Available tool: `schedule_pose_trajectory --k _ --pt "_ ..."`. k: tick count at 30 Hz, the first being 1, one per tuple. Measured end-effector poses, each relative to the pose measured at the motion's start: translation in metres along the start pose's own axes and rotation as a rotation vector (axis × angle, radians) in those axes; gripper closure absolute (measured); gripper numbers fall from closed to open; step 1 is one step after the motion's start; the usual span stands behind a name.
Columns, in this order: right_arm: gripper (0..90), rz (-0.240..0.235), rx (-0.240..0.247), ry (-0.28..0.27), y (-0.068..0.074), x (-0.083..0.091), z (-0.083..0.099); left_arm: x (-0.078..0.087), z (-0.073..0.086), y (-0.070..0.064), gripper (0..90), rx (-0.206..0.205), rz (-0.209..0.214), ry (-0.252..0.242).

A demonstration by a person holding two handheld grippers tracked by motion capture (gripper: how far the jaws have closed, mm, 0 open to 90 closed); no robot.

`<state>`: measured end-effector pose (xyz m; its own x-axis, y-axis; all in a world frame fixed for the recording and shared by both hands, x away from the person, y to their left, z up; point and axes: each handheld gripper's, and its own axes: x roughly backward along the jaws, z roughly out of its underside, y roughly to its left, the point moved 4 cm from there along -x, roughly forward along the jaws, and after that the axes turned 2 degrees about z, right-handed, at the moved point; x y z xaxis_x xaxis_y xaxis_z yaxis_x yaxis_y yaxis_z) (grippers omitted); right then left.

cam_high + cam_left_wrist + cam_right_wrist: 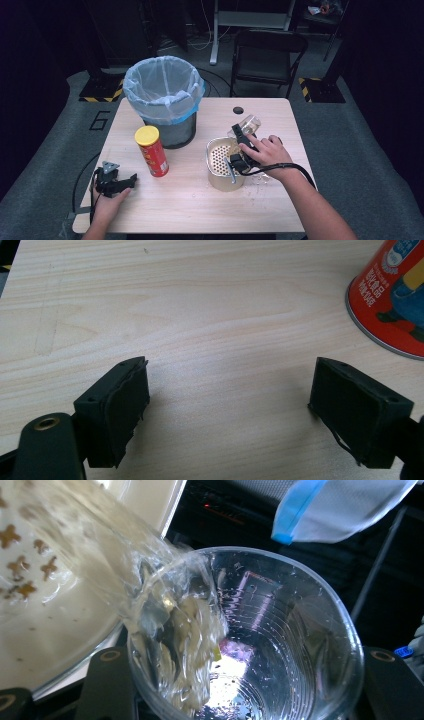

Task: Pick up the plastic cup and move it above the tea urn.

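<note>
Table (200, 200): clear cup (280, 645) between right jaws (tilted over strainer (220, 160)).

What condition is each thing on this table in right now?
Clear cup: tilted over the strainer, gripped.
Strainer pot: upright, bits inside.
Chip can: upright, lid on.
Bin: upright, bag-lined.
Left gripper: open, empty.
Right gripper: shut on the cup.

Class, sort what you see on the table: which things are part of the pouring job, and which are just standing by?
In use: clear cup, tipped in the right tool; strainer pot.
Standing by: red can; lined bin; left tool, open and holding nothing.
</note>
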<state>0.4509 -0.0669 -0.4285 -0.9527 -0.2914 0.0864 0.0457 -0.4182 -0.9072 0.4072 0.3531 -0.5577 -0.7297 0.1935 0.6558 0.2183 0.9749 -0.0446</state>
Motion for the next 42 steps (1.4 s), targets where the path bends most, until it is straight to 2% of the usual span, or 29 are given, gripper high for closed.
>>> schedule_pose_trajectory --k 1,2,3,5,6,7,8,9,10,11,12,13,16,17,18,19,20,21,25,42 --pt "37.9 -0.006 0.083 -0.026 -0.007 0.0 -0.003 0.0 0.0 0.0 15.5 -0.001 0.0 0.0" --pt "37.9 0.015 0.104 -0.023 -0.006 0.001 -0.004 0.0 0.0 0.0 15.5 0.0 0.0 0.0" --pt "37.9 0.029 0.088 -0.003 -0.002 0.002 -0.004 0.0 0.0 0.0 15.5 -0.001 0.0 0.0" --pt "37.9 0.03 0.117 -0.016 -0.003 0.003 -0.006 0.0 0.0 0.0 15.5 0.0 0.0 0.0" --pt "37.8 0.006 0.136 -0.035 -0.001 0.003 -0.008 0.0 0.0 0.0 15.5 0.0 0.0 0.0" --pt "37.8 -0.012 0.138 -0.033 0.002 0.004 -0.008 0.0 0.0 0.0 15.5 -0.001 0.0 0.001" --pt "37.8 0.021 0.098 -0.035 0.003 0.003 -0.009 0.0 0.0 0.0 15.5 0.0 0.001 0.0" --pt "37.7 0.027 0.104 -0.037 0.001 0.004 -0.009 0.0 0.0 0.0 15.5 0.0 0.001 0.0" --pt "37.8 0.027 0.145 -0.032 -0.003 0.005 -0.009 0.0 0.0 0.0 15.5 -0.001 0.0 0.001" --pt "37.7 0.079 0.144 -0.024 -0.008 0.006 -0.009 0.0 0.0 0.0 15.5 0.0 0.001 0.0" --pt "37.7 0.004 0.147 -0.046 -0.005 0.005 -0.011 0.0 0.0 0.0 15.5 -0.001 0.001 0.001" --pt "37.7 0.02 0.112 -0.034 -0.004 0.006 -0.01 0.0 0.0 0.0 15.5 0.0 0.001 0.0" --pt "37.7 0.017 0.112 -0.039 -0.006 0.006 -0.009 0.0 0.0 0.0 15.5 -0.002 0.0 0.001" --pt "37.7 0.055 0.112 -0.029 -0.008 0.006 -0.008 0.0 0.0 0.0 15.5 -0.001 0.0 0.001" --pt "37.7 0.055 0.117 -0.03 -0.009 0.006 -0.008 0.0 0.0 0.0 15.5 -0.002 0.001 0.001" --pt "37.6 0.0 0.119 -0.048 -0.006 0.005 -0.009 0.0 0.0 0.0 15.5 0.0 0.001 0.0" --pt "37.6 0.007 0.109 -0.046 -0.005 0.005 -0.008 0.0 0.0 0.0 15.5 -0.001 0.001 0.001" --pt "37.6 0.05 0.109 -0.032 -0.009 0.006 -0.007 0.0 0.0 0.0 15.5 -0.001 0.0 0.0" --pt "37.6 0.061 0.103 -0.035 -0.01 0.006 -0.008 0.0 0.0 0.0 15.5 -0.001 0.001 0.001" --pt "37.6 0.062 0.1 -0.048 -0.011 0.008 -0.011 0.0 0.0 0.0 15.5 -0.002 0.0 0.001"
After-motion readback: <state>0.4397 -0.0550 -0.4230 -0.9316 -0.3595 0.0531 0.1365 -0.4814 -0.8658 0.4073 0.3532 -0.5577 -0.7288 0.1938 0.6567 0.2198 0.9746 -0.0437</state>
